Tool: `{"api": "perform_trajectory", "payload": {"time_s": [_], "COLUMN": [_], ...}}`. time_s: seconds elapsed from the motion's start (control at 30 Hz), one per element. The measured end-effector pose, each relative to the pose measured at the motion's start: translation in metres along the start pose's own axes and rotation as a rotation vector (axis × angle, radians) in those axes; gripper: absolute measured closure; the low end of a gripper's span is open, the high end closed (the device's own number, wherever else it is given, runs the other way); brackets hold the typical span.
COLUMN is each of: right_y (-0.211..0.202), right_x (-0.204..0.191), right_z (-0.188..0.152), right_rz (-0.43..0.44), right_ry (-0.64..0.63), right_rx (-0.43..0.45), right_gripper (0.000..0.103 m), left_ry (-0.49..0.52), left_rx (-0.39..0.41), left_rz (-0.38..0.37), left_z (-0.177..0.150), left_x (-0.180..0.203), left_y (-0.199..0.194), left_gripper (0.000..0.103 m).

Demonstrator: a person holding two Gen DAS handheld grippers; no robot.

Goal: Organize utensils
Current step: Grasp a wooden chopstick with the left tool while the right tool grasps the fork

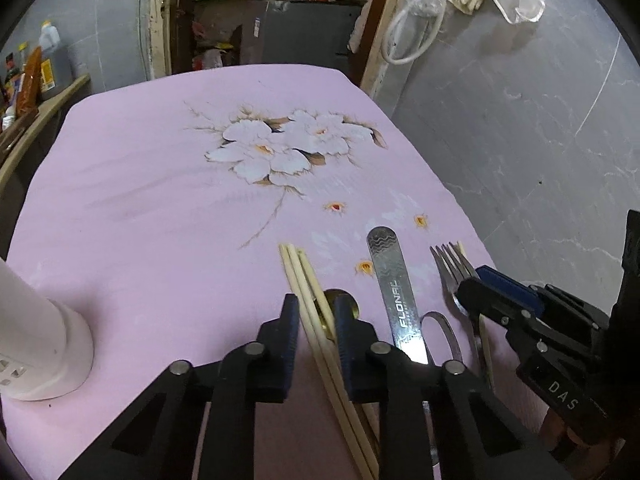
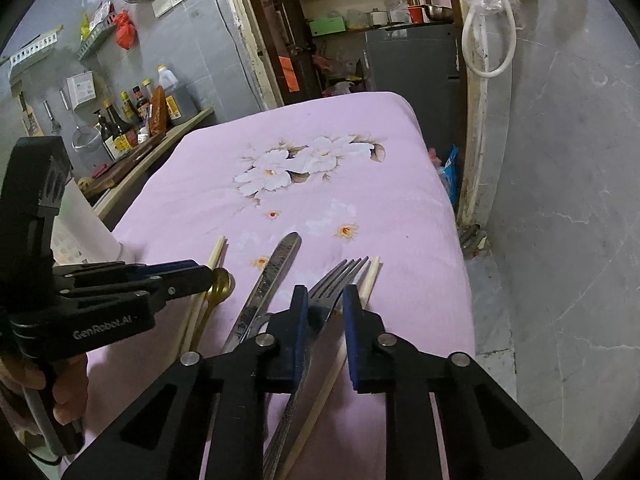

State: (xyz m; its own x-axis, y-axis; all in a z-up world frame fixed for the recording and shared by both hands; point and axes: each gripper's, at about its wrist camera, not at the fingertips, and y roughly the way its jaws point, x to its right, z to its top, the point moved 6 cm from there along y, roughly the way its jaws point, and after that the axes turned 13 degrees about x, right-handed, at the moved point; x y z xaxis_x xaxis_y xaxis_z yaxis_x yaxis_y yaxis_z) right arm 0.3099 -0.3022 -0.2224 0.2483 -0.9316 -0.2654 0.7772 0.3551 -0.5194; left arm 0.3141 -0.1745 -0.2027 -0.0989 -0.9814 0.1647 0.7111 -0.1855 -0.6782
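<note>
On the pink floral tablecloth (image 1: 160,200) lie several utensils. My left gripper (image 1: 316,304) stands open around a bundle of wooden chopsticks (image 1: 304,280) and a gold spoon (image 1: 352,304); the jaws do not visibly press them. A steel utensil handle marked FLONAL (image 1: 394,284) lies just right of it. My right gripper (image 2: 326,300) is open around a steel fork (image 2: 340,276) and one chopstick (image 2: 370,276), low over the cloth. The fork also shows in the left wrist view (image 1: 450,264). The steel handle (image 2: 276,268) and gold spoon (image 2: 220,282) lie to its left.
A white utensil holder (image 1: 44,340) stands at the cloth's near left, also seen behind the left gripper (image 2: 80,224). A counter with sauce bottles (image 2: 128,116) runs along the left wall. The table's right edge drops to a grey tiled floor (image 2: 560,240).
</note>
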Motion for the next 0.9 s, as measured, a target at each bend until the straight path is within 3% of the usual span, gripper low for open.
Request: {"api": "perform_trajectory", "payload": {"time_s": [0.5,0.9], "right_y": [0.009,0.027], "right_x": [-0.002,-0.004], "right_z": [0.002,0.002], "right_rz": [0.049,0.058], "right_ry": [0.024,0.058], "right_rx": [-0.041,-0.135], "right_gripper": [0.094,0.093], "left_ry": [-0.120,-0.221], "left_rx": [-0.036,-0.091], "left_rz": [-0.027,-0.041], "left_z": [-0.002,-0.005], "left_x": [-0.018,-0.038], "left_y": [0.001,0.005], "left_gripper": [0.096,0.096]}}
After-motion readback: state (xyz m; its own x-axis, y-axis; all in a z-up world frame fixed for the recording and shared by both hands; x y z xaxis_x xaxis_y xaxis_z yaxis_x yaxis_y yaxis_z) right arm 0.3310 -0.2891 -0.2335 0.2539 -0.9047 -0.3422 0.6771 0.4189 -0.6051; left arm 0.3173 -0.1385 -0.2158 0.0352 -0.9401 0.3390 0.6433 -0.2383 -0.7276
